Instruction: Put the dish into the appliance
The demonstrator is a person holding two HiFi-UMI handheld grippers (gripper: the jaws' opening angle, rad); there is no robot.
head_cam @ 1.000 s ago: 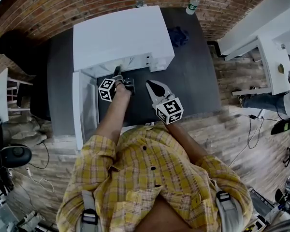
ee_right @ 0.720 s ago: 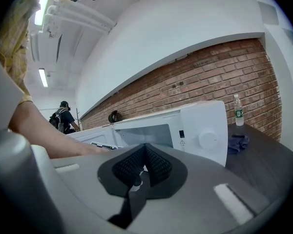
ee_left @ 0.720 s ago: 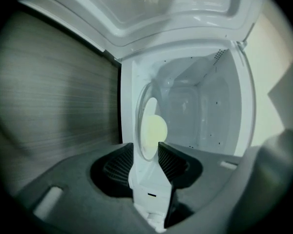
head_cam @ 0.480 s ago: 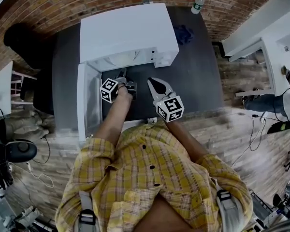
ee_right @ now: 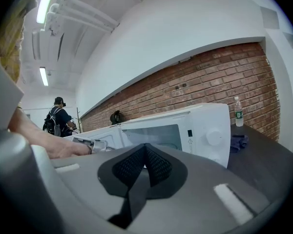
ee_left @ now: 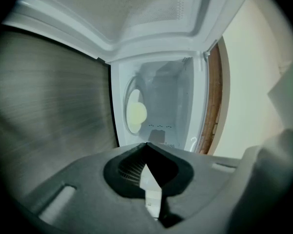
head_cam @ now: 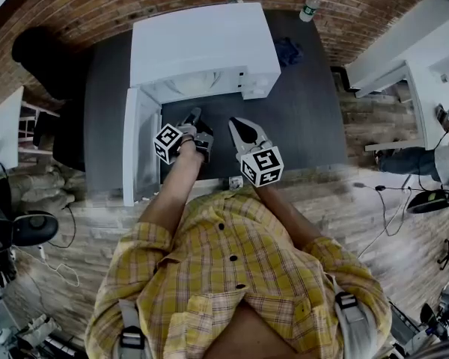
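- Brick wall [head_cam: 97,6] runs behind a dark tabletop [head_cam: 307,126], where a white microwave [head_cam: 202,47] stands with its door [head_cam: 138,148] swung wide to the person's left.
- On the left gripper [ee_left: 146,144] the fingers have just been closing and now meet, with nothing between them. It hangs in front of the open cavity.
- On the right gripper [ee_right: 145,145] the fingers are also together and empty. It sits just beside the left one, above the tabletop and in front of the microwave's control side.
- Inside the cavity lies the dish [ee_left: 136,113], a pale round shape resting on what looks like the glass turntable [ee_left: 128,87]. Nothing else shows in there.
- So the dish seems to be placed already, and I judge that only the door is left.
- To close it well, I would bring the left gripper round to the door's outer face and push with the shut fingers near the free edge.
- The swing should be slow and even until the latch catches, so the microwave does not slide on the tabletop.
- The right gripper should stay out of the door's arc, or rest against the body to steady it.
- Farther back a blue cloth [head_cam: 288,51] lies beside the microwave, and two water bottles [head_cam: 308,4] stand near the wall. None of these gets in the way.
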